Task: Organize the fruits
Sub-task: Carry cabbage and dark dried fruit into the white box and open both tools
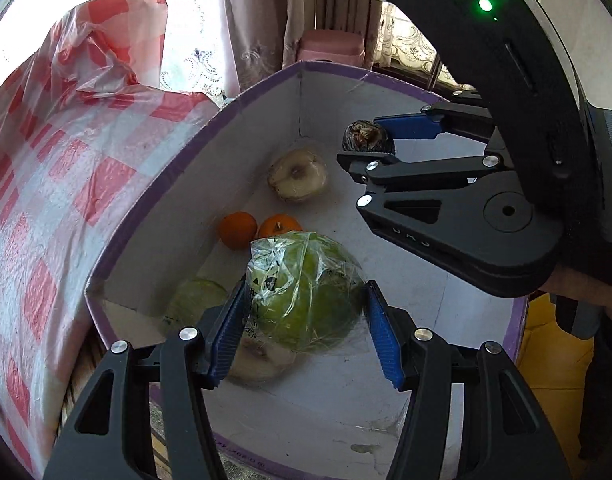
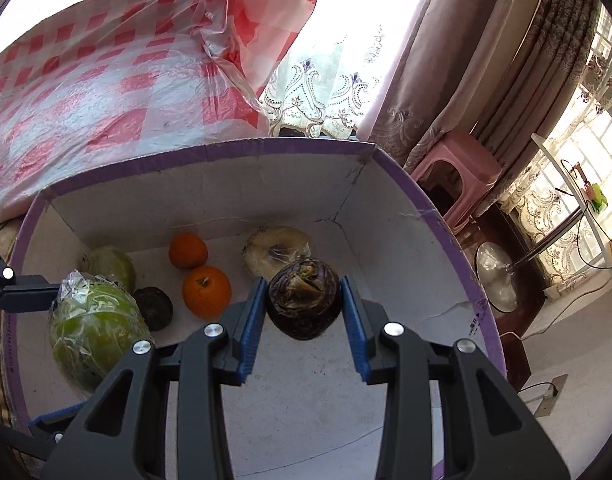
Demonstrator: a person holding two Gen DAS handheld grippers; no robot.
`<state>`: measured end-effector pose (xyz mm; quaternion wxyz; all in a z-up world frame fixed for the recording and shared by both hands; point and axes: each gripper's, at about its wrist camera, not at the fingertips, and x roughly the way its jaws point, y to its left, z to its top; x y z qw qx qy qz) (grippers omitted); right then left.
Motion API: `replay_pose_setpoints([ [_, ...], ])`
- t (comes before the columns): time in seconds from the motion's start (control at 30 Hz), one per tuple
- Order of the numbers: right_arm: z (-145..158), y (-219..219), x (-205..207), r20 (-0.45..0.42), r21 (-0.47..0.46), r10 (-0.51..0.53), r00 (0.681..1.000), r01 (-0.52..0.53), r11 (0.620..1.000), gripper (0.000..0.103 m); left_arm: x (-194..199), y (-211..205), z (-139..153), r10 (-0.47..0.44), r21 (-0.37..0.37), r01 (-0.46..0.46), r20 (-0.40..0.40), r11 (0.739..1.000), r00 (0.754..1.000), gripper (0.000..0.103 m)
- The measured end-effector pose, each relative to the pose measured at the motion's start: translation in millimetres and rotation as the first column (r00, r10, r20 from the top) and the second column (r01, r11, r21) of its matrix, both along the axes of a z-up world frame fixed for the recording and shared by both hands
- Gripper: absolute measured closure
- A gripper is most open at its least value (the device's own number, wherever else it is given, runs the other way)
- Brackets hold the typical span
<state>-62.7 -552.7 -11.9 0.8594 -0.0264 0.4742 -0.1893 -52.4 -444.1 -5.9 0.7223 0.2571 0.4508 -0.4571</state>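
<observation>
Nearly done, I'd judge: two small round oranges [image 2: 188,251] & pale fruit already lie in the white purple-rimmed cardboard box [image 2: 210,148]. Left gripper [image 1: 306,312] jaws clamp plastic-wrapped green pomelo [image 1: 306,300], right gripper [image 2: 302,304] jaws clamp dark wrinkled fruit [image 2: 304,300], both over box, unreleased.

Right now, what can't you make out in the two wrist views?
- Pale fruit, left wrist view: mostly hidden under the wrapped green fruit and the left tongs.
- Green fruit at the box wall, right wrist view: the wrapped fruit covers its lower part.
- Dark fruit in the right tongs: whether the pads truly pinch it is unclear; the left wrist view shows it edge-on.
- Print on the wrap: too small to read.
</observation>
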Motion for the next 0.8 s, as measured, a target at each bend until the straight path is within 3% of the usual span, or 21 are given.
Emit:
replay_pose_setpoints([
  [0.17,-13.6,-4.2,14.2,-0.036,0.009,0.049,0.998,-0.048,0.999,0.065,10.1,-9.3,-19.9,0.043,0.050,-0.038,-0.100,0.998,0.994,0.047],
  [0.3,-23.9,-8.9,26.2,-0.104,0.024,0.069,0.992,-0.067,0.997,0.065,14.0,-16.7,-33.2,0.021,0.092,-0.007,-0.153,0.996,0.988,0.047],
  [0.57,-49.6,-13.1,45.7,-0.265,0.053,0.117,0.957,-0.106,0.993,0.064,20.8,-26.9,-50.3,0.028,0.162,0.001,-0.172,0.987,0.985,0.047],
  [0.63,-49.8,-12.1,46.4,-0.267,0.051,0.122,0.956,-0.113,0.992,0.064,21.4,-27.8,-52.3,0.027,0.170,0.003,-0.173,0.986,0.985,0.047],
  [0.8,-49.6,-12.0,46.3,-0.273,0.039,0.113,0.955,-0.106,0.994,0.052,22.0,-37.6,-56.9,0.024,0.172,0.006,-0.168,0.985,0.986,0.045],
])
